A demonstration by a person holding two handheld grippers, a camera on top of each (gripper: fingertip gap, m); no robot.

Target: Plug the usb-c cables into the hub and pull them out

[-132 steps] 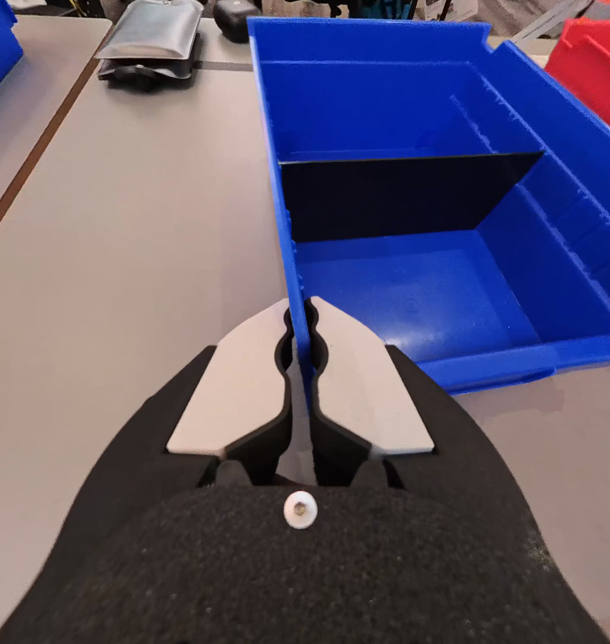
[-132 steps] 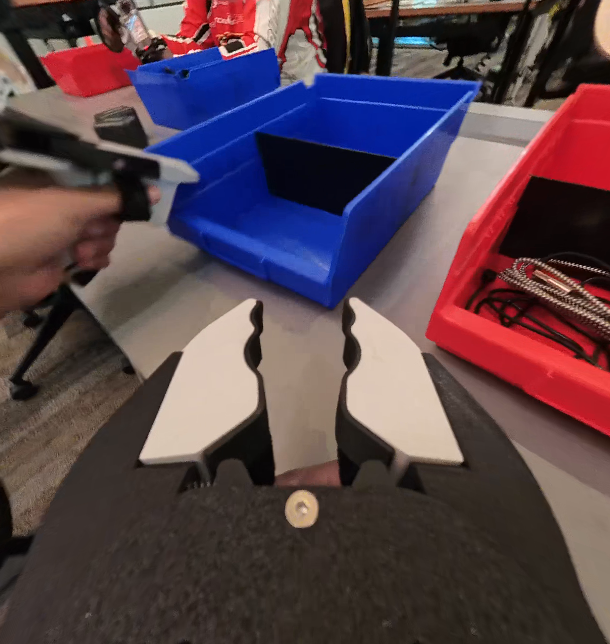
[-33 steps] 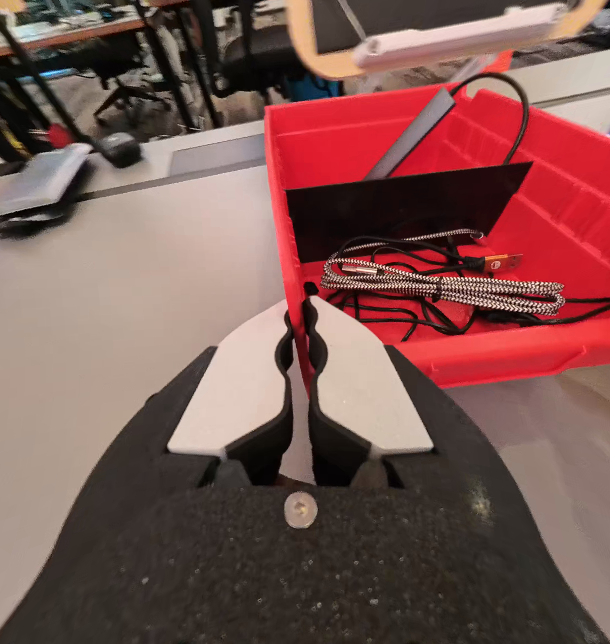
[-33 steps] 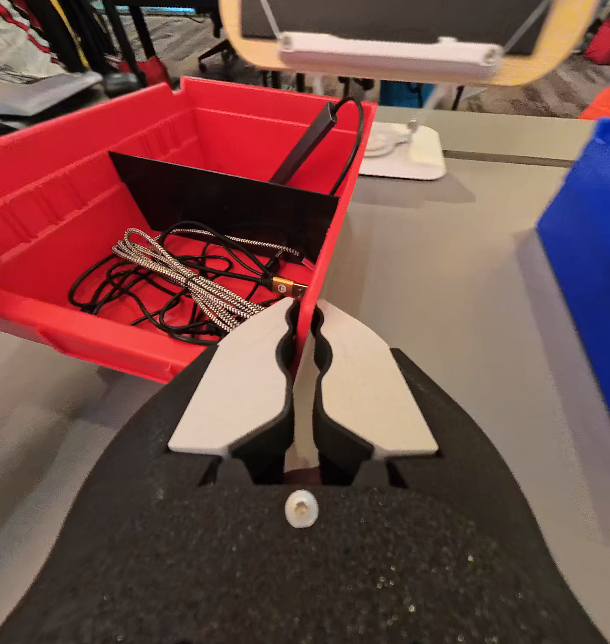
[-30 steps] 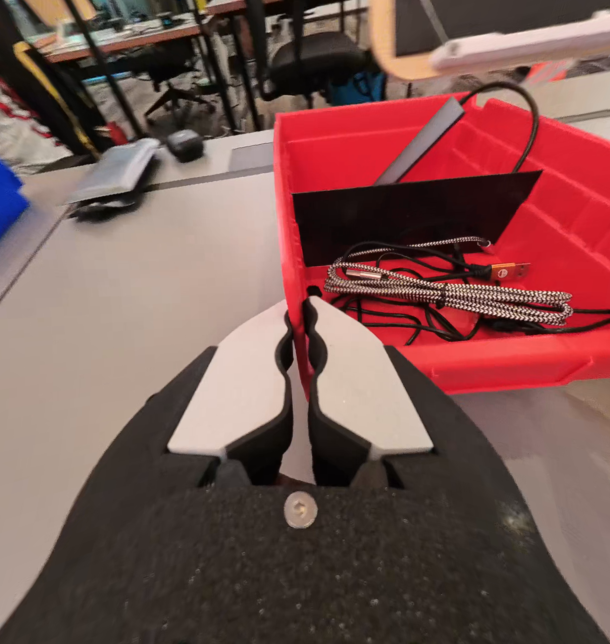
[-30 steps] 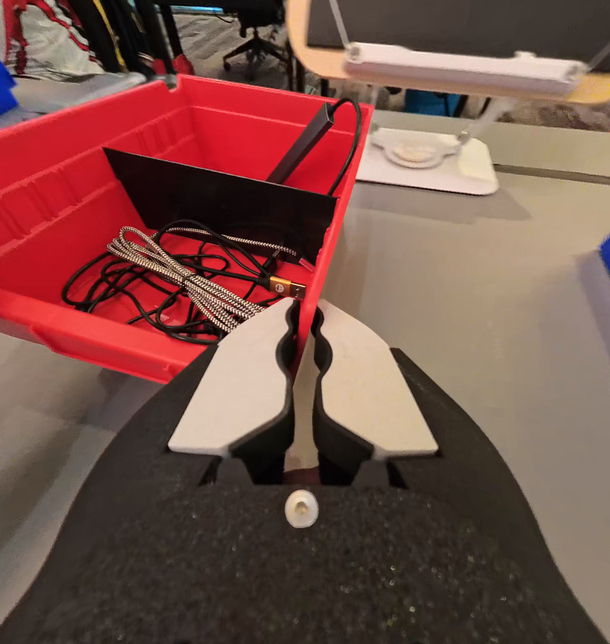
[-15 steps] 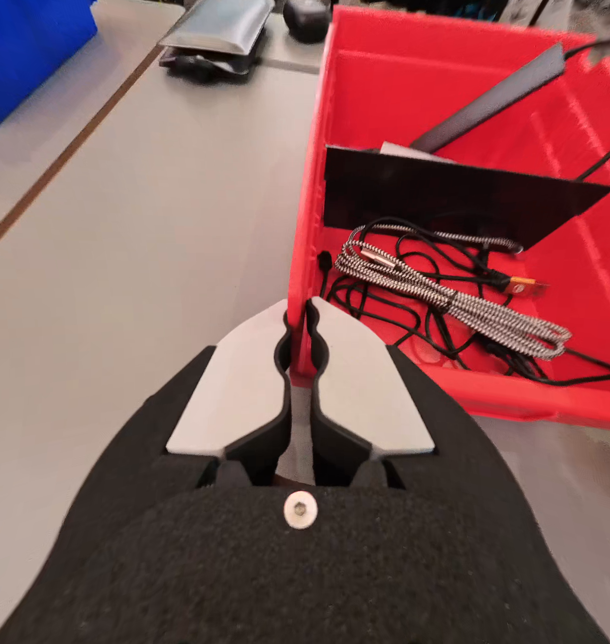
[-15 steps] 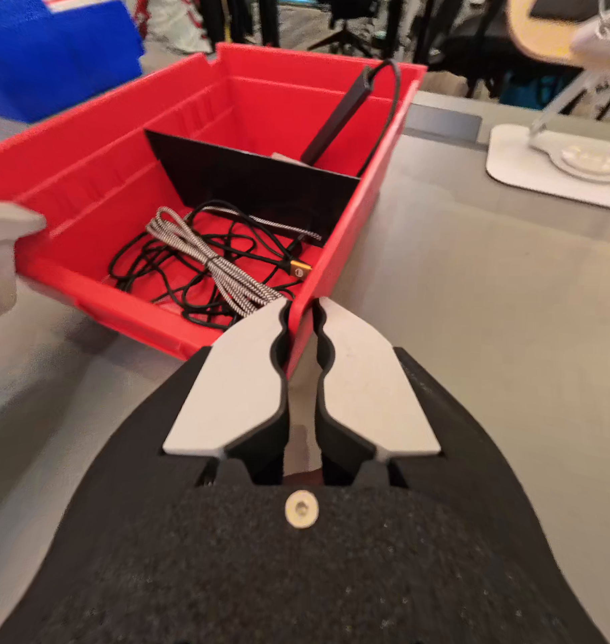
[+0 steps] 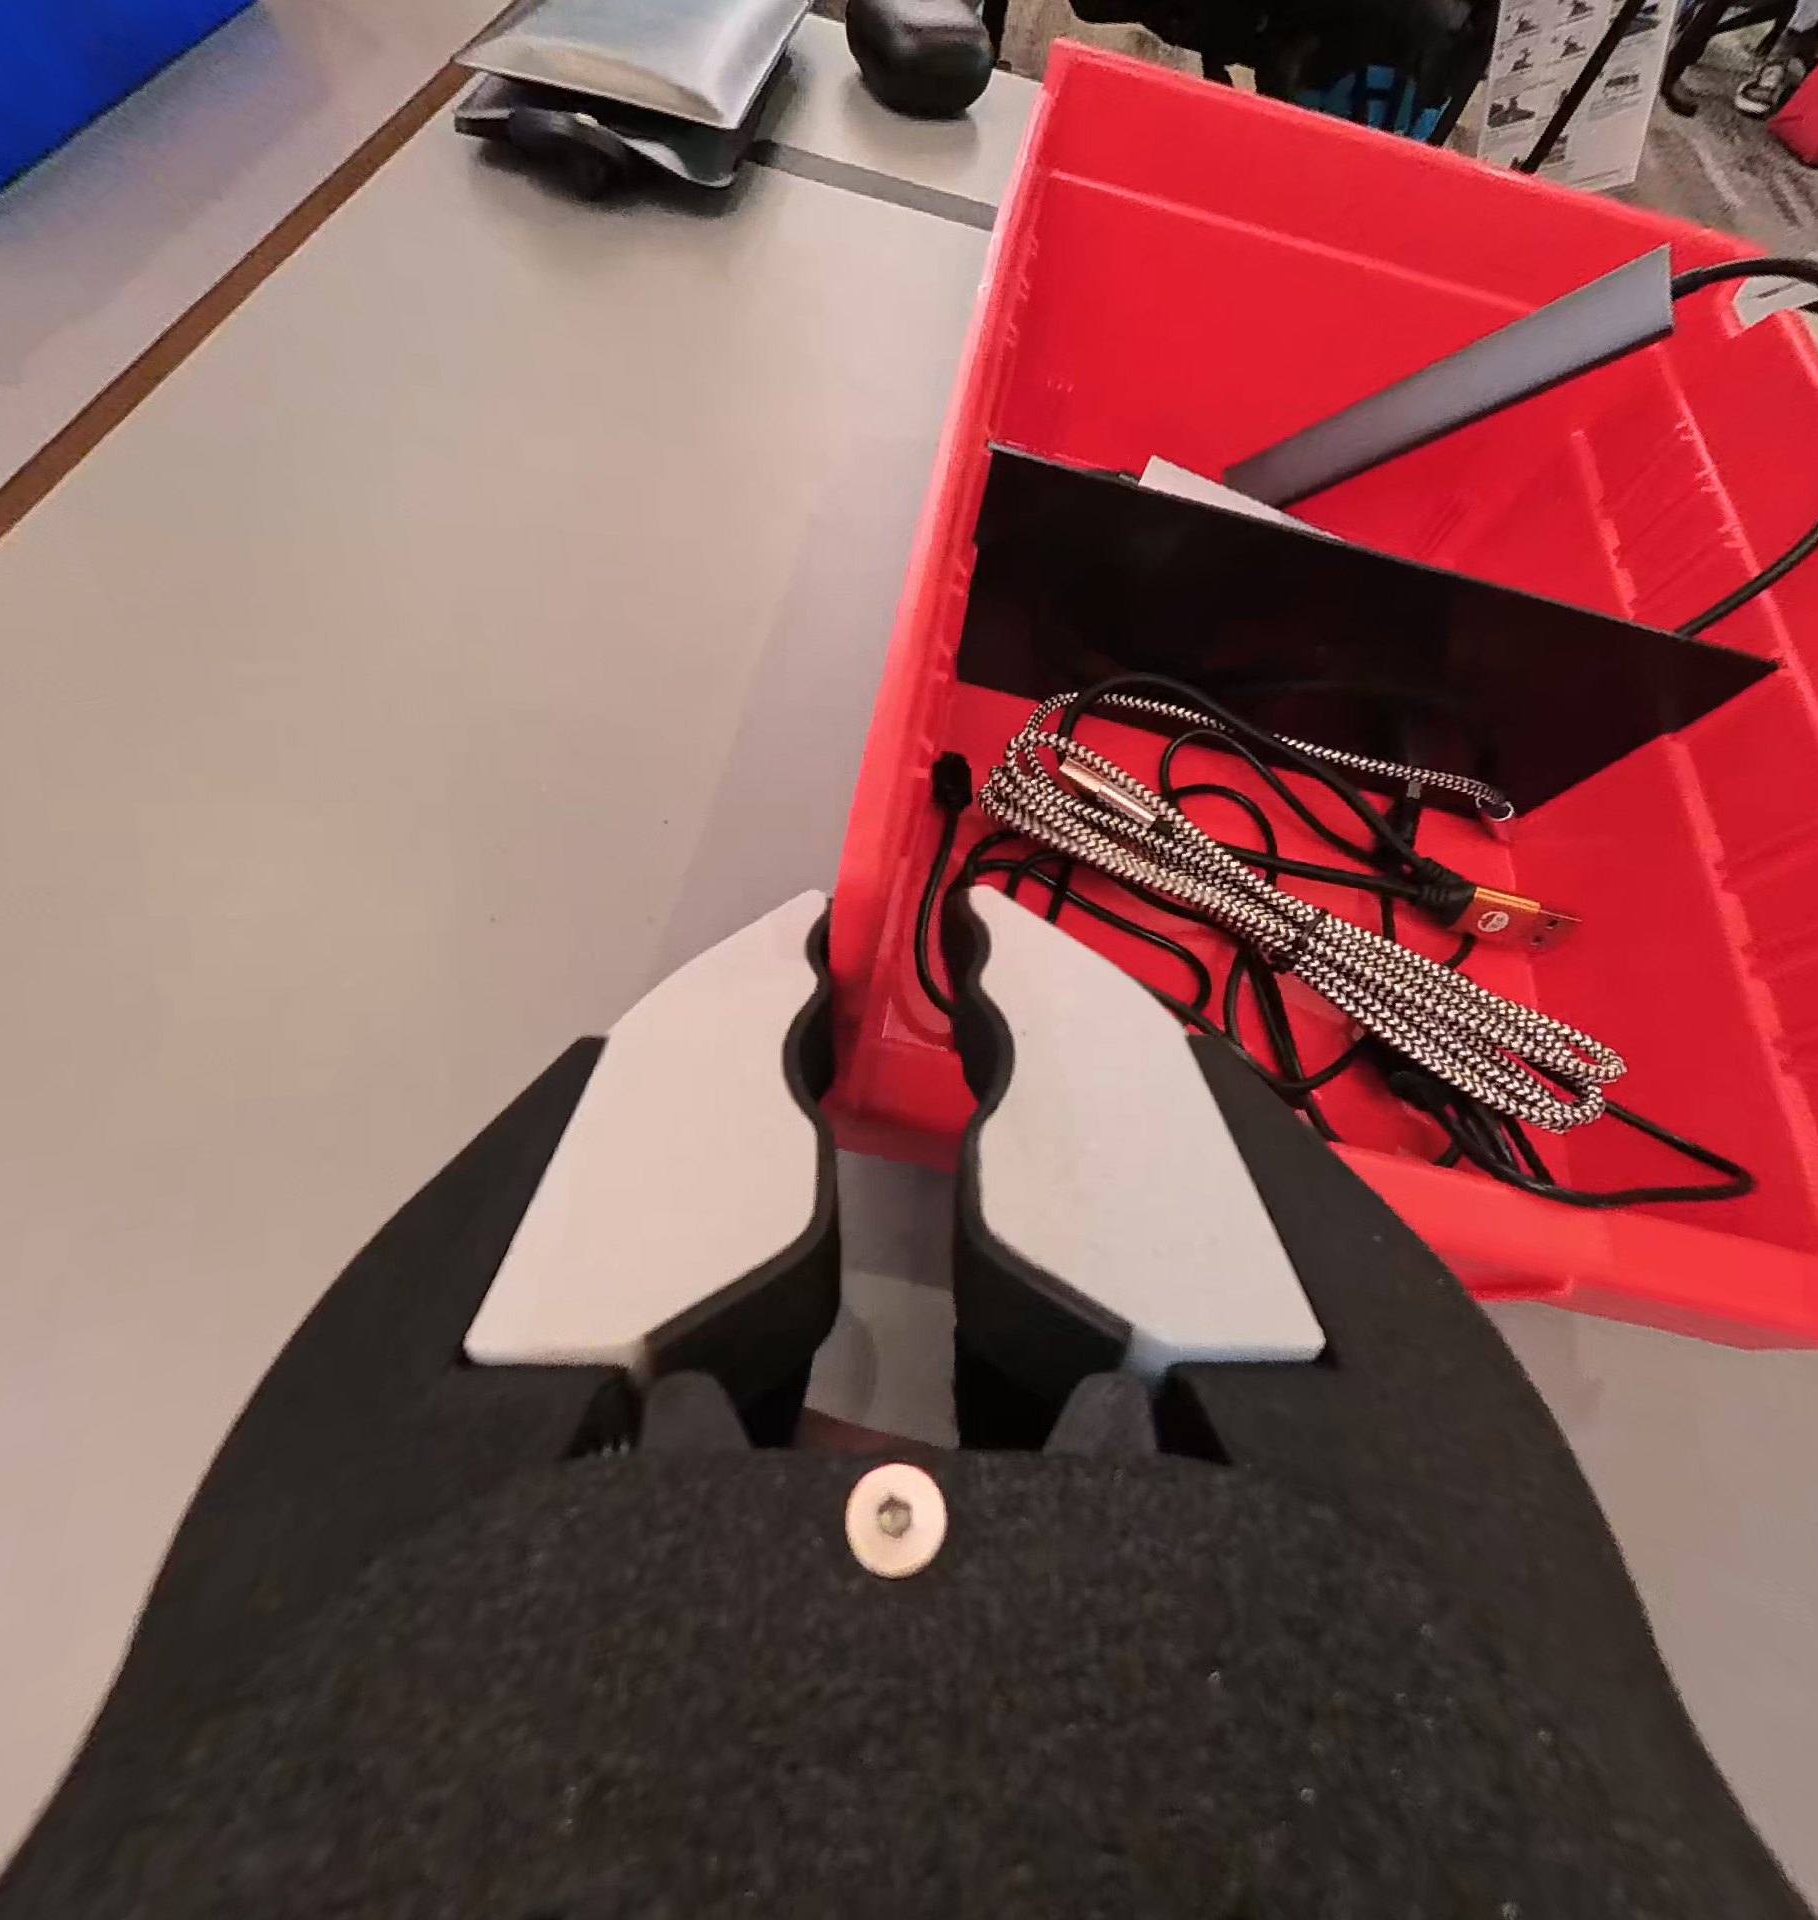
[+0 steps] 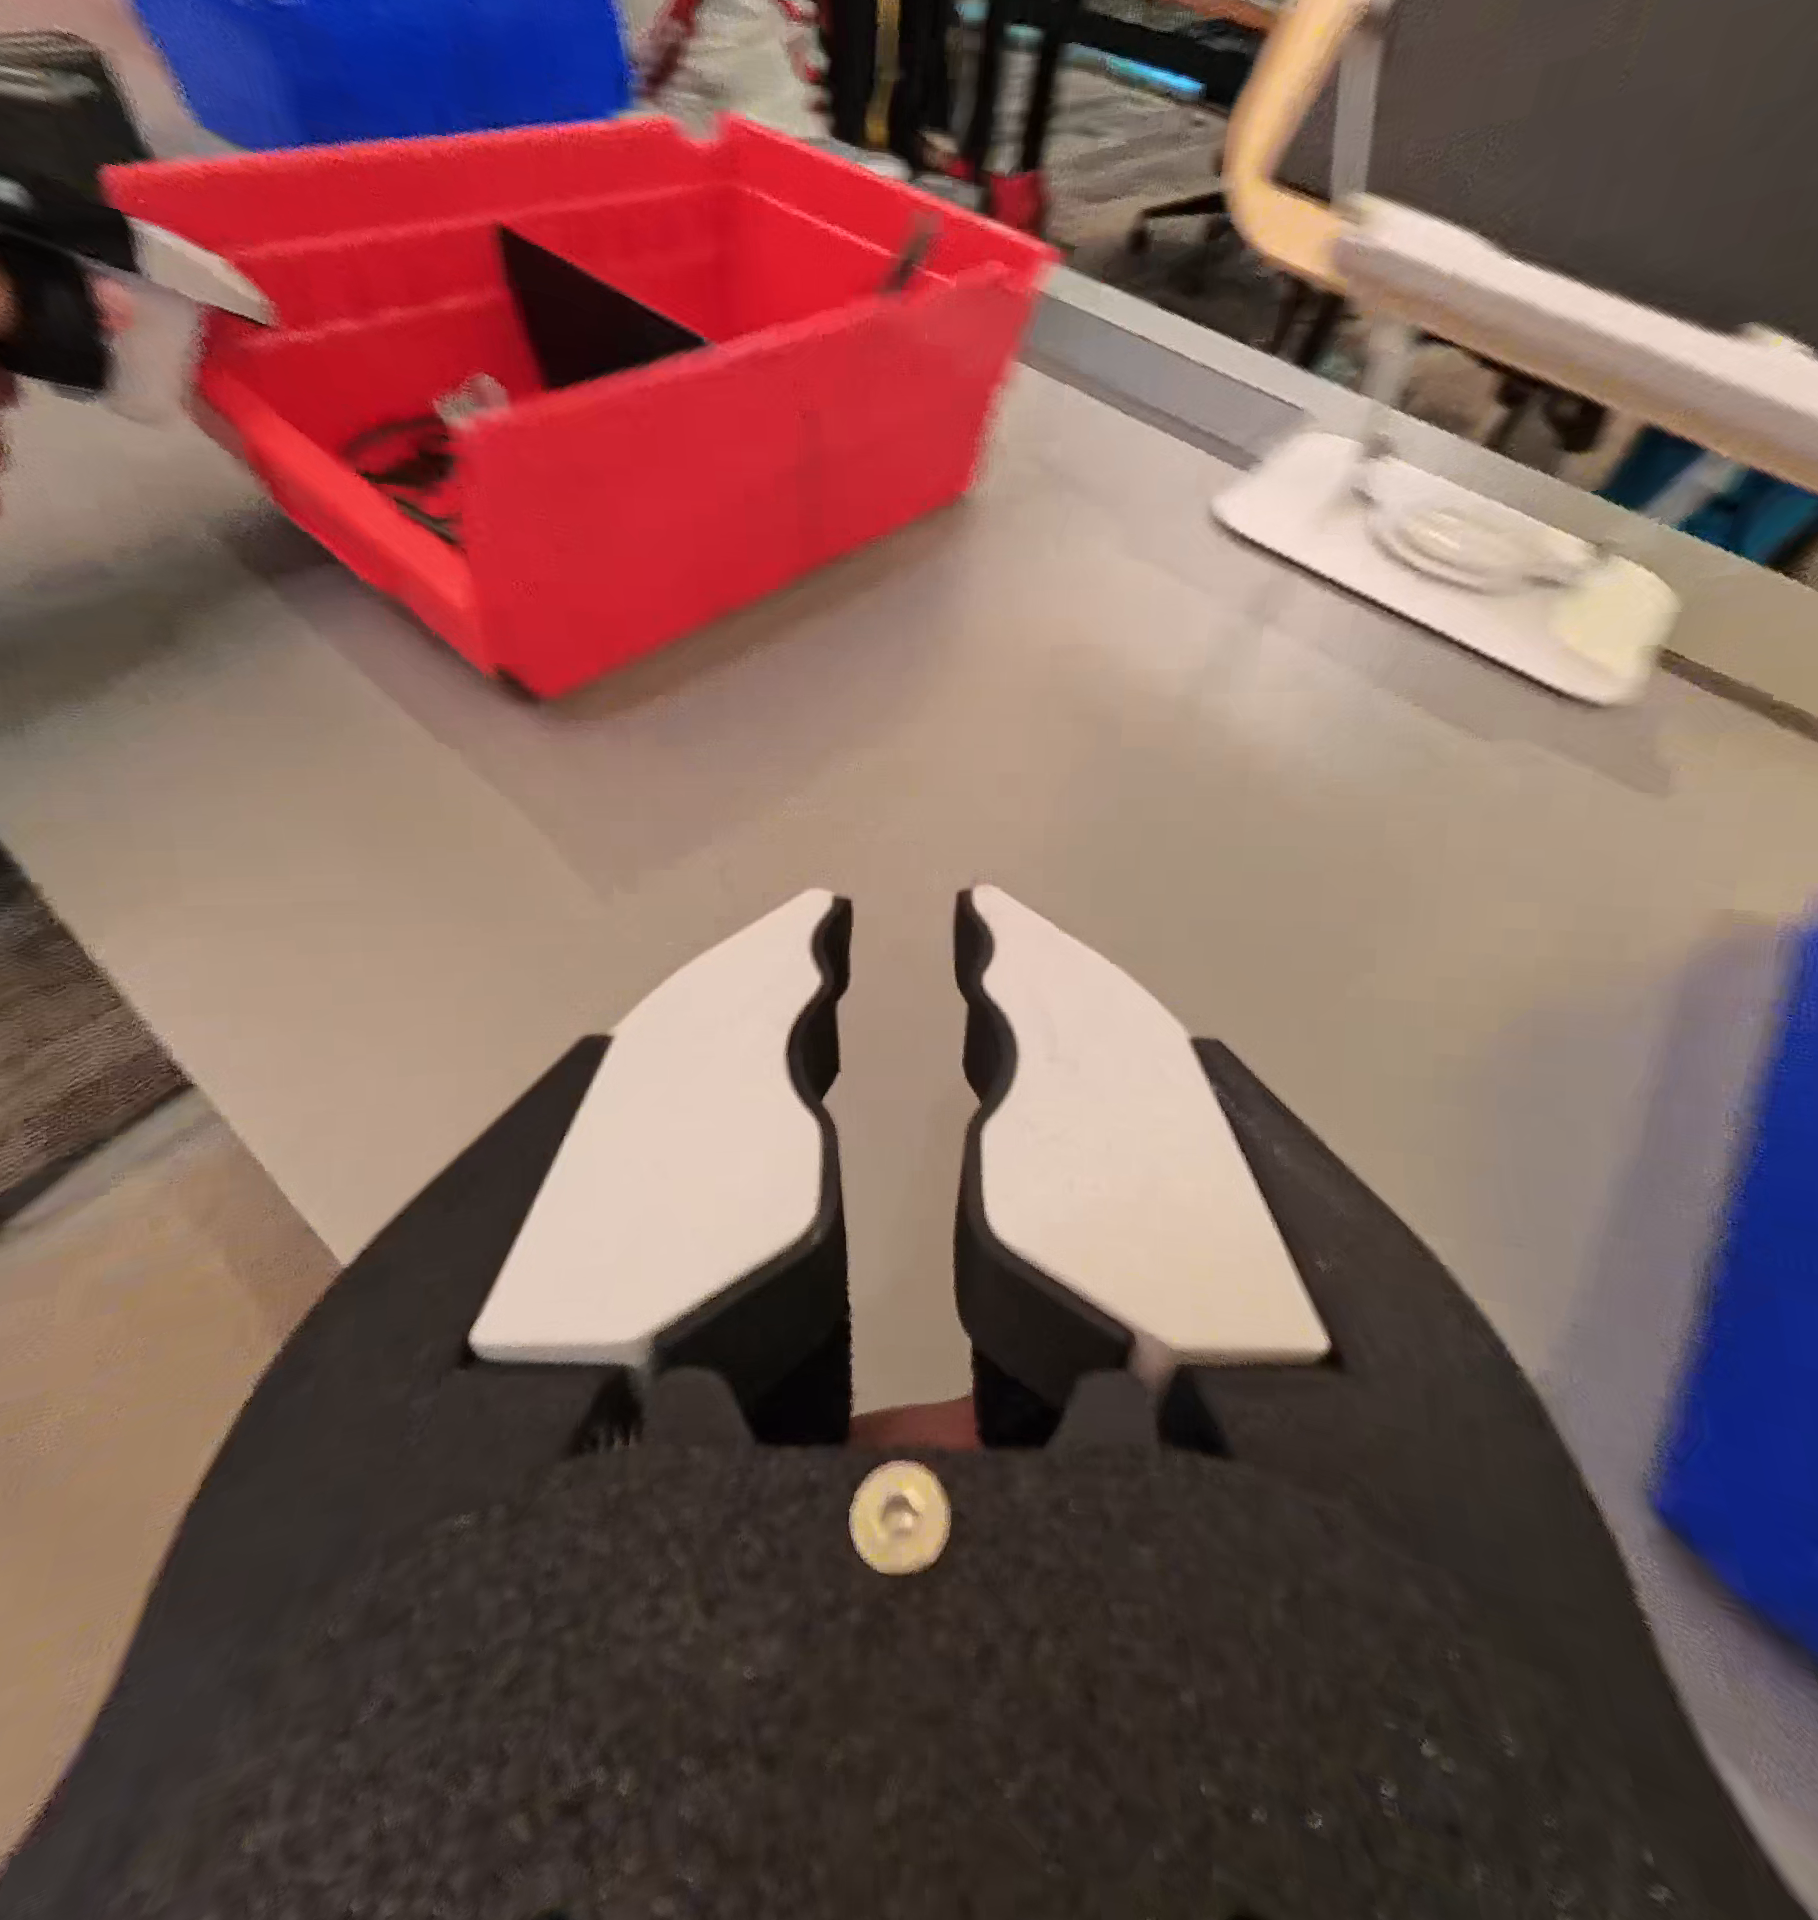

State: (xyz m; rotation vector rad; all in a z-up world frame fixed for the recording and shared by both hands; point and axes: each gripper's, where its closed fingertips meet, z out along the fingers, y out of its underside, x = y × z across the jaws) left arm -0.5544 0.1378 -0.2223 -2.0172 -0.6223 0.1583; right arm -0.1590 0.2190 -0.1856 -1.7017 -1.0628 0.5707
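Our left gripper [image 9: 889, 925] sits with its jaws a narrow way apart, straddling the near left corner of the red bin [image 9: 1237, 260] without pinching it. We see the braided cable [image 9: 1331, 987] coiled among thin black cables [image 9: 1237, 997] in the front compartment, before the black divider [image 9: 1300, 623]; the grey hub [image 9: 1445, 400] leans up behind it. Our right gripper [image 10: 903, 904], jaws likewise slightly apart and empty, hangs over the grey table [image 10: 988, 790], well apart from the bin.

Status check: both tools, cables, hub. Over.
Left tool open, straddling red bin corner wall. Right tool open, empty. Cables coiled in bin, hub behind black divider.
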